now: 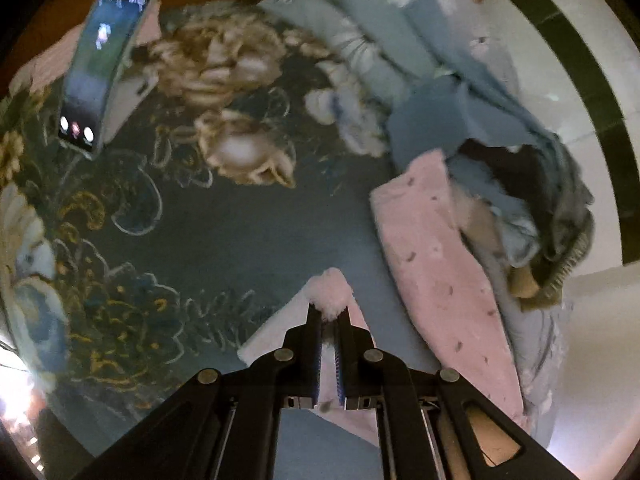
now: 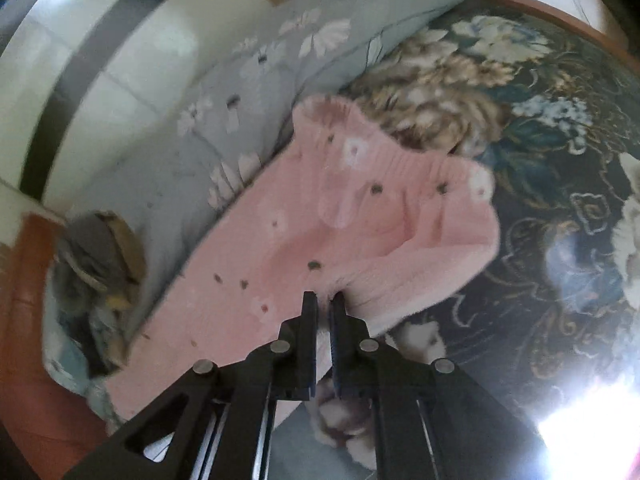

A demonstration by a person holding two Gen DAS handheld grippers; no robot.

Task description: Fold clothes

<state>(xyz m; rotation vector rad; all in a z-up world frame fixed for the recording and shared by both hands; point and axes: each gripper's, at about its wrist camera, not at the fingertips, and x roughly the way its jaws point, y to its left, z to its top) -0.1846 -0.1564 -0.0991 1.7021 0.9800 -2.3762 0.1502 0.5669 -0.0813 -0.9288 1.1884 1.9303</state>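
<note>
- Step in hand, by my reading: a fold of the fuzzy pink knit garment with small flower and dot print (image 2: 360,216), which lies on the dark floral bedspread (image 1: 224,232) beside a grey-blue daisy-print quilt (image 2: 248,120).
- Left gripper (image 1: 329,316): jaws nearly closed, pinching a fluffy pink edge.
- Right gripper (image 2: 323,304): jaws nearly closed on the garment's fabric.
- Next likely calls for carrying both pinched edges across together, level.

Garment (image 2: 360,216) on bedspread (image 2: 540,208) — pillow (image 2: 248,92) alongside, phone (image 1: 100,68) beyond.

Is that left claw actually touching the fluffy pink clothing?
Touching. In the left wrist view, the left gripper has its jaws closed on a fluffy edge of the pink garment, with fabric pinched between them and poking past the tips.
</note>
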